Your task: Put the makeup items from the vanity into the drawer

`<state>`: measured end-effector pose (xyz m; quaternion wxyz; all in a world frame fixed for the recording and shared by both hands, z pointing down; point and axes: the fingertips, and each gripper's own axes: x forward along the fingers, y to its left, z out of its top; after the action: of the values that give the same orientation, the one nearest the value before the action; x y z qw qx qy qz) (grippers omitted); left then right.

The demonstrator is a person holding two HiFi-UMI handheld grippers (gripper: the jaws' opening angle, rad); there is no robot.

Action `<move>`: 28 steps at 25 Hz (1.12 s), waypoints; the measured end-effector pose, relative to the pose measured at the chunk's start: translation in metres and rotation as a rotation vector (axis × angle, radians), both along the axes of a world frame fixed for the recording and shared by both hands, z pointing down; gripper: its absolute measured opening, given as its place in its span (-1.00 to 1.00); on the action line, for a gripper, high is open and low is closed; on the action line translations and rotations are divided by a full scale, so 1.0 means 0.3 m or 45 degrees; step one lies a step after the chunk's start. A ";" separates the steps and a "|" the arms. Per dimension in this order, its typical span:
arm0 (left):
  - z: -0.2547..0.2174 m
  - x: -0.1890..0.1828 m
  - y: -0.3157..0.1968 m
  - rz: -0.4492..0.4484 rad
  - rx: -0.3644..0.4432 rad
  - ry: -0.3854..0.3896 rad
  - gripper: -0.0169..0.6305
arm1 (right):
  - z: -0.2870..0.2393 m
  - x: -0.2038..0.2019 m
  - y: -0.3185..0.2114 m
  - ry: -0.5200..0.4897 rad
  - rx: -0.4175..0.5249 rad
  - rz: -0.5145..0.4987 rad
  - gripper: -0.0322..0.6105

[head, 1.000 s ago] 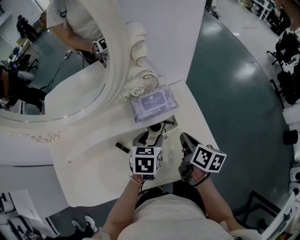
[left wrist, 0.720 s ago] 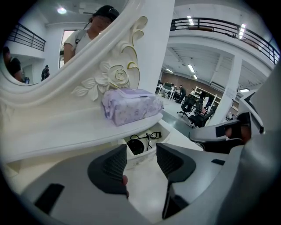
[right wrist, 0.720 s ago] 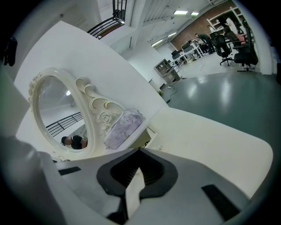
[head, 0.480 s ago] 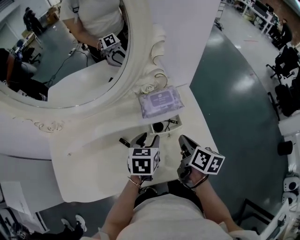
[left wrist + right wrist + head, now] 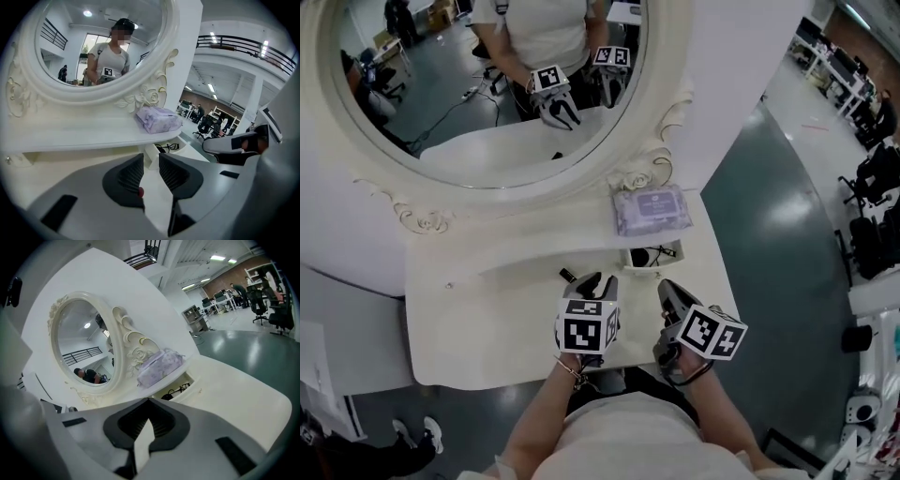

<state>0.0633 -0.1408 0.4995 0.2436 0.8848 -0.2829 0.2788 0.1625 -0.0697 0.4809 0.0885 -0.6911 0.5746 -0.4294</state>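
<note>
A small black makeup tube (image 5: 567,276) lies on the white vanity top (image 5: 478,309), just left of my left gripper (image 5: 594,282). The left jaws have just been closing. They now stand a narrow gap apart with nothing between them (image 5: 151,158), so the gripper is open. My right gripper (image 5: 669,292) hovers beside it over the vanity's right part, shut and empty (image 5: 149,401). Ahead of both, a small open drawer (image 5: 667,258) holds dark items (image 5: 165,148). A purple wipes pack (image 5: 650,208) rests on the shelf above the drawer.
A large oval mirror (image 5: 487,84) in an ornate white frame rises behind the shelf and reflects the person and both grippers. The vanity's right edge (image 5: 727,281) drops to a grey-green floor. Office chairs stand far off at the right.
The left jaws have narrowed from wide open. Both grippers have lifted and drawn slightly back from the drawer. The head view has tilted up, showing more of the mirror.
</note>
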 end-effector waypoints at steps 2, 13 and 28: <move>-0.009 -0.034 -0.009 -0.021 0.003 0.010 -0.62 | -0.008 -0.035 -0.015 0.008 0.005 -0.026 -0.85; -0.029 -0.163 -0.049 -0.075 0.033 -0.009 -0.78 | -0.021 -0.166 -0.076 0.011 0.030 -0.101 -0.85; -0.042 -0.253 -0.065 -0.163 0.059 -0.027 -0.91 | -0.029 -0.215 -0.088 0.016 0.030 -0.145 -0.85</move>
<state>-0.0127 -0.1604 0.4868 0.2373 0.8674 -0.3478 0.2654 0.0980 -0.0961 0.4723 0.0684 -0.6590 0.6185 -0.4225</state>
